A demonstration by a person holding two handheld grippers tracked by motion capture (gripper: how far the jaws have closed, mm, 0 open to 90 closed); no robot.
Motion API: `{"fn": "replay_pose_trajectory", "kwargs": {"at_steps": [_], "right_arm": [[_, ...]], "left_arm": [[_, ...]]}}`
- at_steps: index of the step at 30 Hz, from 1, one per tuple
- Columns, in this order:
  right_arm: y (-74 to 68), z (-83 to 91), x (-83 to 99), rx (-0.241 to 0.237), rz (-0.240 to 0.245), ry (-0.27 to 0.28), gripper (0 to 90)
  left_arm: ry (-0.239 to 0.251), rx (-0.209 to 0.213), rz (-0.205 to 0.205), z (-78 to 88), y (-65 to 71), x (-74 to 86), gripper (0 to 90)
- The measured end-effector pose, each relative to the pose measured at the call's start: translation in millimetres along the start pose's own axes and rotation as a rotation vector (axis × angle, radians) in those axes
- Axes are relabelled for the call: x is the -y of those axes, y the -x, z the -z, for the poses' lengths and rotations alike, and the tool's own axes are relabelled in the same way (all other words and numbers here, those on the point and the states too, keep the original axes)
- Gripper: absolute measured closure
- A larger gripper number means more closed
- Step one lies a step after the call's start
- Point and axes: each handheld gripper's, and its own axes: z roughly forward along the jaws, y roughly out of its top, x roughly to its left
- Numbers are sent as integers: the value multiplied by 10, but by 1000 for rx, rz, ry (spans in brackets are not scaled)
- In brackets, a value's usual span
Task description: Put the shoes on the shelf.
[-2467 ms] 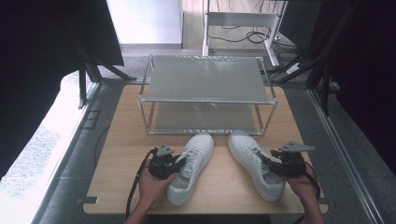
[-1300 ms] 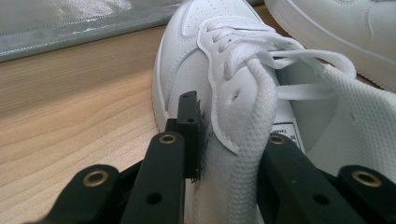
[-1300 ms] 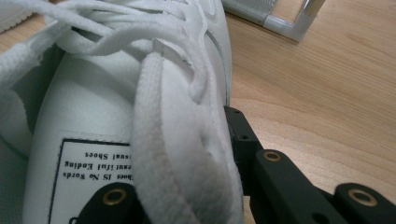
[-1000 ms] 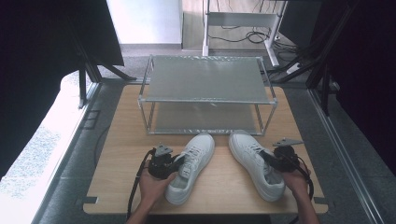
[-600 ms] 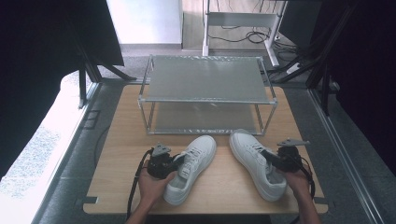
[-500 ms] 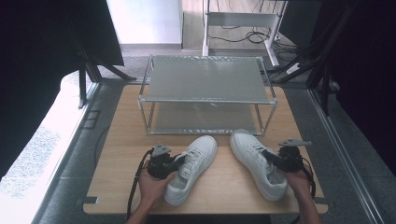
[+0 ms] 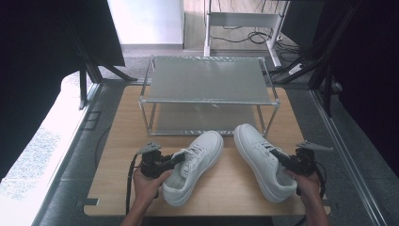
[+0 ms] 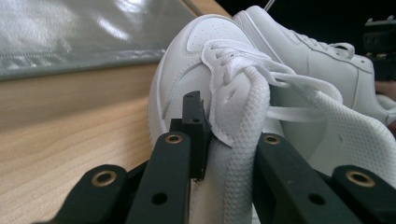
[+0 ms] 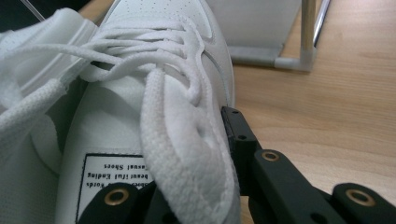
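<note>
From the high view, a wooden table (image 7: 117,188) carries a two-tier metal shoe rack (image 7: 209,96) at its far half. Two white sneakers lie just in front of the rack, toes pointing toward it. The left sneaker (image 7: 195,165) angles toward the rack's middle; the right sneaker (image 7: 263,160) sits in front of the rack's right leg. The left gripper (image 7: 176,159) bites the outer side of the left sneaker, and the right gripper (image 7: 277,157) bites the outer side of the right sneaker. Each hand holds its shoe by the collar edge, likely so both can be lifted toward the rack together.

The left gripper view adds what the high view cannot: its jaws are clamped on the sneaker's side wall, one jaw outside, one inside the opening, with a thick lace (image 8: 243,140) draped between them. The rack's lower shelf (image 8: 70,37) lies beyond the toe, and the other sneaker (image 8: 317,51) sits to the side.

The right gripper view shows the same hold: jaws closed over the padded collar (image 9: 187,154), one outside against the leather, one inside above the printed insole label (image 9: 116,175). A rack foot (image 9: 299,60) stands just past the toe.
</note>
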Motion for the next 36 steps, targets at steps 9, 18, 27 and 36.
{"fn": "replay_pose_trajectory", "kwargs": {"at_steps": [9,18,27,36], "right_arm": [[-19,65,-5,-78,-52,76,854],[-43,83,-9,-102,-66,111,856],[-82,126,-32,-144,-94,156,856],[-152,175,-73,-189,-97,201,856]], "left_arm": [[70,61,45,146,-73,-52,812],[114,82,69,235,-99,-82,811],[156,113,81,338,-119,-121,811],[195,132,84,451,-108,-169,812]]}}
